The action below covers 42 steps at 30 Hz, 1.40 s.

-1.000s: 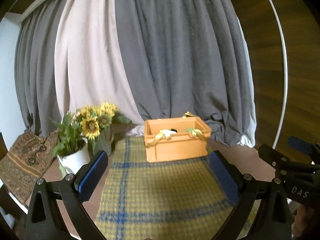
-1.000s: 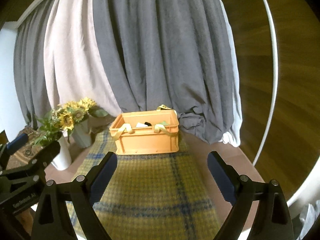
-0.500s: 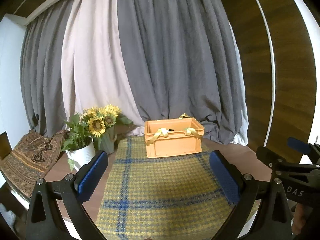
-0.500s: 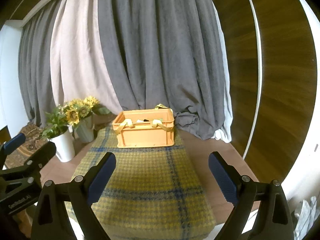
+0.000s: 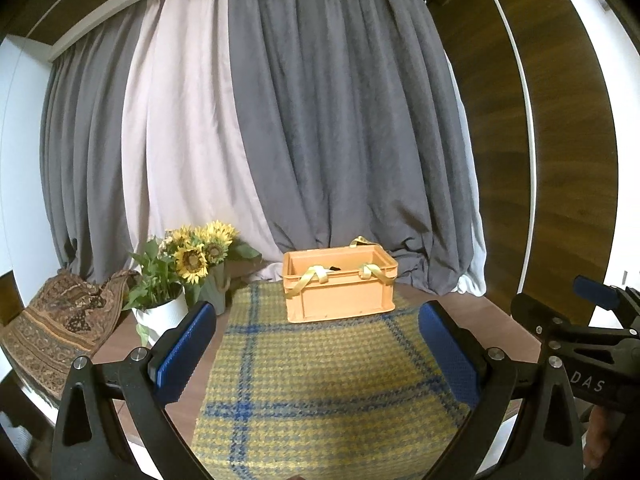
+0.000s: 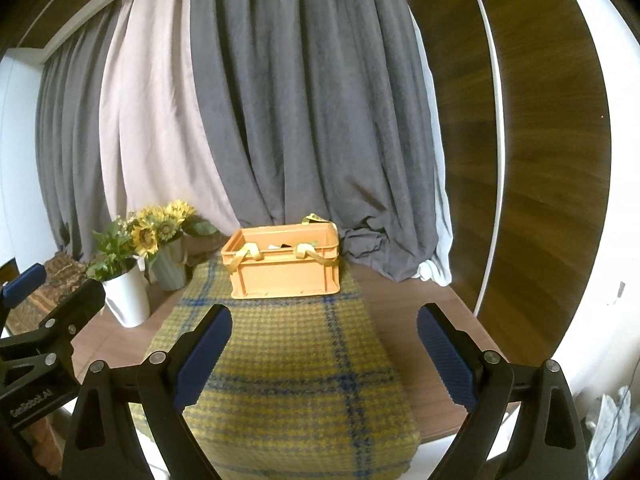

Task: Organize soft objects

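An orange plastic crate (image 5: pixel 340 286) stands at the far end of a yellow and blue plaid cloth (image 5: pixel 320 380). Yellow fabric straps (image 5: pixel 308 280) hang over its front rim, and a dark and white item shows just inside. The crate also shows in the right wrist view (image 6: pixel 286 264), on the same cloth (image 6: pixel 280 368). My left gripper (image 5: pixel 320 356) is open and empty, well back from the crate. My right gripper (image 6: pixel 324 356) is open and empty, also well back from it. Each gripper shows at the edge of the other's view.
Sunflowers in a white pot (image 5: pixel 162 314) and a green vase (image 6: pixel 170 266) stand left of the cloth on the wooden table (image 6: pixel 404 312). A patterned brown fabric (image 5: pixel 60 328) lies at far left. Grey and pale curtains (image 5: pixel 300 140) hang behind. A wood panel wall (image 6: pixel 540 160) is on the right.
Both grippers have drawn back and risen from the crate, so it looks smaller and farther. Both stay open and empty.
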Each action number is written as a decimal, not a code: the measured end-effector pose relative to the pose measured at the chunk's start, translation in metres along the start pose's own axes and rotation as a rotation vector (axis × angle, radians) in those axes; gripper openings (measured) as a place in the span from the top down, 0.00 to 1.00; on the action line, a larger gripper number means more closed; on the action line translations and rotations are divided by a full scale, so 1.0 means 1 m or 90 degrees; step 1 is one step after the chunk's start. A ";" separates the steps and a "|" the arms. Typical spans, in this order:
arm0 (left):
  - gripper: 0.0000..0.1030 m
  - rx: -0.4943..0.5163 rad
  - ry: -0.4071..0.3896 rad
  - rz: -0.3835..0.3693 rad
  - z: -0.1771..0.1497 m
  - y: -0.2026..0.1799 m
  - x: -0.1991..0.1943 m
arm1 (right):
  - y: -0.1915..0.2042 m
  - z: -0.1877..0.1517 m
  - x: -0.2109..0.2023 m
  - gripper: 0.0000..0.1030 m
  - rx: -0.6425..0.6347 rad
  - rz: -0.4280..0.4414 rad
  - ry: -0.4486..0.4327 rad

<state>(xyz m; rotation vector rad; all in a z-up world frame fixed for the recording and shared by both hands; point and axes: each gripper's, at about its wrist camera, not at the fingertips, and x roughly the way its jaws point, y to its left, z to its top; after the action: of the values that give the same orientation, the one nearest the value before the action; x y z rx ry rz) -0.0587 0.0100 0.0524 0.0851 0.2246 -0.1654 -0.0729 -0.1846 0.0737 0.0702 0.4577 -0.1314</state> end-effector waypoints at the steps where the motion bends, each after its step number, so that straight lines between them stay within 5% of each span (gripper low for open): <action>1: 0.00 -0.001 -0.001 0.000 0.001 0.000 0.000 | 0.000 0.000 -0.001 0.08 0.001 0.001 -0.001; 42: 0.00 -0.008 -0.012 0.002 0.008 -0.001 -0.005 | 0.006 0.005 -0.004 0.08 0.006 0.005 -0.013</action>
<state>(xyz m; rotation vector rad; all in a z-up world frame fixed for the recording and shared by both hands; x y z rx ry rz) -0.0621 0.0085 0.0611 0.0711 0.2066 -0.1619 -0.0735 -0.1788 0.0802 0.0799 0.4371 -0.1270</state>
